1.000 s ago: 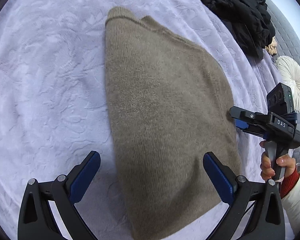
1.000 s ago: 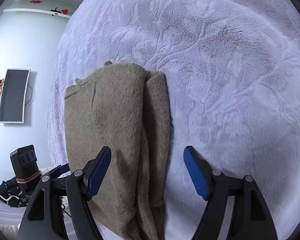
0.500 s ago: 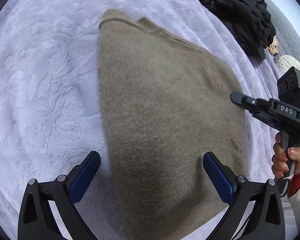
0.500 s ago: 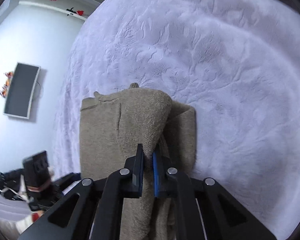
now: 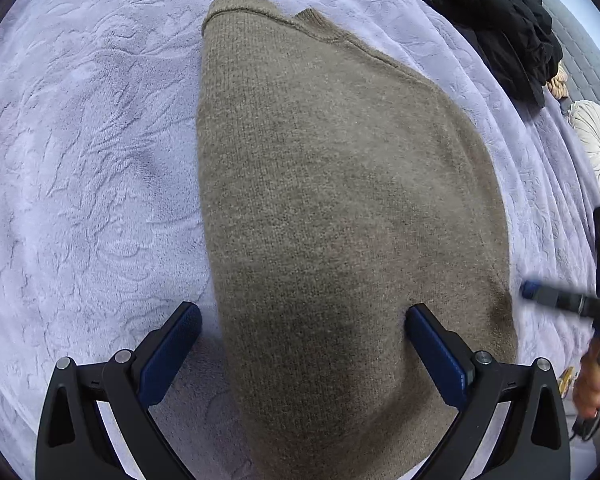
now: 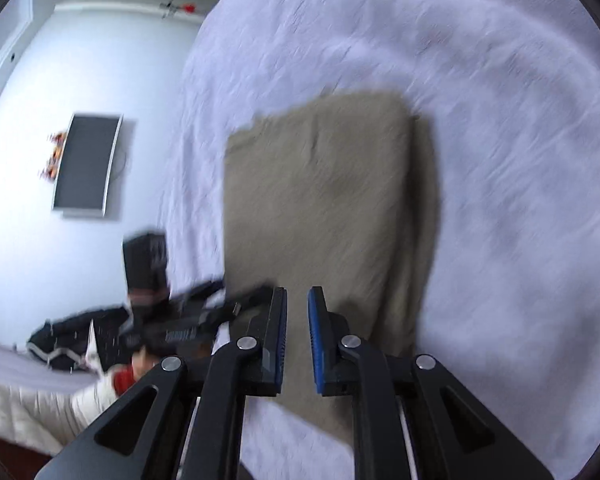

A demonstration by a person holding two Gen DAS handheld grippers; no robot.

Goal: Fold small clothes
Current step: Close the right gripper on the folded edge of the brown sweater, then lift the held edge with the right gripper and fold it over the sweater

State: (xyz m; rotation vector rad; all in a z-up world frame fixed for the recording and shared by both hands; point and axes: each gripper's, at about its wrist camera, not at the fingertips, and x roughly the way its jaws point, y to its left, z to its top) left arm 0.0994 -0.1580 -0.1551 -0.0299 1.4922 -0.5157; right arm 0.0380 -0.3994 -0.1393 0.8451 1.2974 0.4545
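Since half a second ago, the right gripper (image 6: 297, 334) has let go of the sweater (image 5: 340, 216) fold and pulled back; its jaws stand slightly apart with nothing between them. The sweater lies flat on the blanket (image 5: 80, 160), folded lengthwise, one layer stacked along its right edge. The left gripper (image 5: 300, 344) hovers over the sweater's near end, jaws wide apart, probably positioned to start the next fold.

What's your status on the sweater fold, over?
Left gripper wide open, straddling the brown sweater. Right gripper nearly closed, holding nothing, view blurred. Sweater lies folded on the white blanket. Nothing obstructing.
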